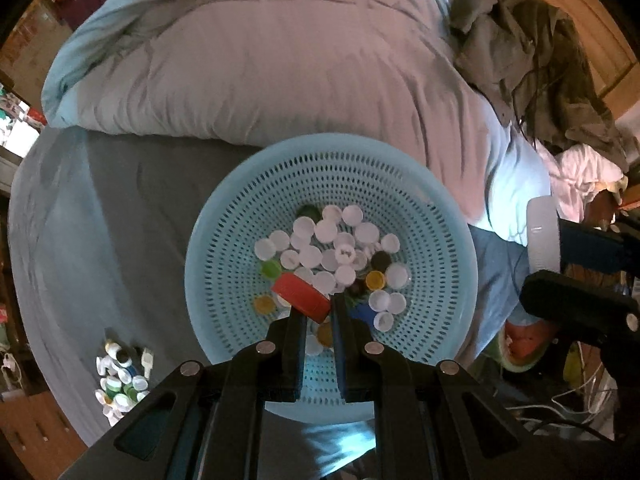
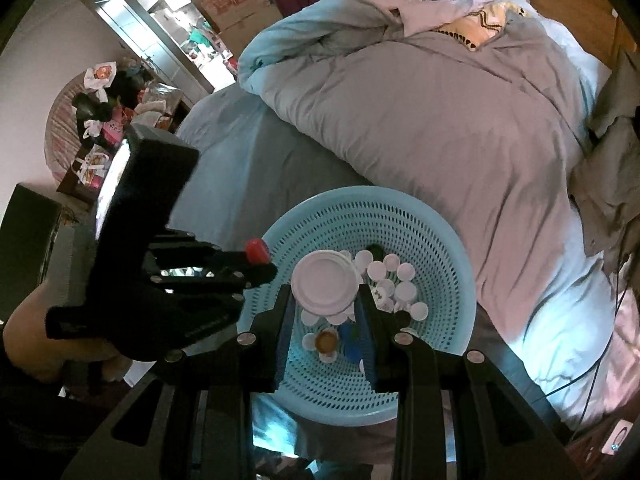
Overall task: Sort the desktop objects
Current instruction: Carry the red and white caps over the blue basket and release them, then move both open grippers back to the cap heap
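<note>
A light blue perforated basket [image 1: 224, 216] [image 2: 448, 248] sits on the bed and holds several bottle caps [image 1: 332, 248] [image 2: 400, 280], mostly white, with a few yellow, green, blue and black ones. My left gripper [image 1: 319, 306] [image 2: 262, 266] hangs over the basket's near left side, shut on a red cap [image 1: 302, 296] [image 2: 257, 251]. My right gripper [image 2: 326, 294] is shut on a wide white lid [image 2: 325, 282] [image 1: 542, 236] and holds it above the basket's middle. In the left wrist view, that gripper shows at the right edge, beside the basket.
A small heap of loose caps [image 1: 120, 376] lies on the grey sheet [image 1: 132, 208] left of the basket. A bulky grey-blue duvet [image 1: 280, 60] fills the bed behind it. Crumpled clothes [image 1: 532, 48] and cables [image 1: 560, 408] lie to the right. A person's hand [image 2: 32, 340] holds the left gripper.
</note>
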A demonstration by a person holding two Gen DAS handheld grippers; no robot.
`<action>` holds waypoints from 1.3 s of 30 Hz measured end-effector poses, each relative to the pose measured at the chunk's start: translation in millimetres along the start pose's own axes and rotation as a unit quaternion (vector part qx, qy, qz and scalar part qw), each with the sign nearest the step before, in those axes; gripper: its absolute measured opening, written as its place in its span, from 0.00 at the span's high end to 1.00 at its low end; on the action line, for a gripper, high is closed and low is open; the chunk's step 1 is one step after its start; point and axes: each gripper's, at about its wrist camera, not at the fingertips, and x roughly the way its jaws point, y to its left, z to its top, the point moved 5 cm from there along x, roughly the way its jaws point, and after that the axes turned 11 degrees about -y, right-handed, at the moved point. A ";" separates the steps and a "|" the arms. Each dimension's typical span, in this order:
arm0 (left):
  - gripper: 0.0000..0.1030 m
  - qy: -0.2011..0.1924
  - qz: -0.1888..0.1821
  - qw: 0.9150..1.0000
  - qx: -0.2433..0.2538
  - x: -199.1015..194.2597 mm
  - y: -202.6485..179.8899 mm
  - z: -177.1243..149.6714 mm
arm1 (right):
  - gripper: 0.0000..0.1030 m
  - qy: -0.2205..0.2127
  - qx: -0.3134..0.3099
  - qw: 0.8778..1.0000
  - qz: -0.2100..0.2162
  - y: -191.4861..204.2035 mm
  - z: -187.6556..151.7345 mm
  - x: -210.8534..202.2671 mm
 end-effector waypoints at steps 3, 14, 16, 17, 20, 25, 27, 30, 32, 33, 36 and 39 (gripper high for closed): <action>0.89 0.003 -0.002 1.000 -0.003 2.4 -0.7 -0.8 | 0.74 0.002 0.000 1.000 0.000 -1.0 -0.4 -0.9; 0.89 0.000 -0.004 1.000 -0.002 2.9 0.3 -0.7 | 0.74 0.007 -0.001 1.000 -0.004 1.5 -1.8 -1.1; 0.89 0.000 -0.002 1.000 -0.004 3.2 1.3 -1.6 | 0.74 0.007 -0.001 1.000 -0.003 1.6 -2.0 -0.8; 0.89 -0.001 -0.001 1.000 -0.006 3.5 2.2 -1.8 | 0.74 0.007 -0.001 1.000 -0.004 2.6 -2.3 -0.7; 0.84 -0.005 0.007 1.000 -0.010 3.3 6.1 -2.8 | 0.74 0.007 -0.002 1.000 -0.005 3.1 -2.0 -0.3; 0.26 -0.026 0.029 0.999 -0.018 -0.2 14.3 -4.7 | 0.63 0.011 -0.003 1.000 -0.010 3.8 -4.7 2.9; 0.26 -0.025 0.029 0.999 -0.020 0.7 15.5 -6.6 | 0.58 0.010 -0.001 1.000 -0.012 3.3 -4.8 2.7; 0.26 -0.025 0.027 0.999 -0.023 0.4 17.3 -9.7 | 0.56 0.009 0.002 1.000 -0.015 4.0 -5.3 2.9; 0.26 -0.026 0.025 0.999 -0.026 -0.2 19.6 -11.7 | 0.56 0.009 0.001 1.000 -0.018 7.4 -5.8 3.3; 0.25 -0.027 0.024 0.999 -0.028 -0.5 21.0 -12.8 | 0.55 0.009 0.001 1.000 -0.019 9.0 -6.2 3.6; 0.25 -0.029 0.018 0.999 -0.037 -1.9 28.0 -17.9 | 0.54 0.010 0.000 1.000 -0.022 15.0 -7.8 5.7; 0.25 -0.031 0.013 0.998 -0.045 -2.7 36.8 -24.8 | 0.54 0.012 -0.003 1.000 -0.022 21.7 -10.7 9.2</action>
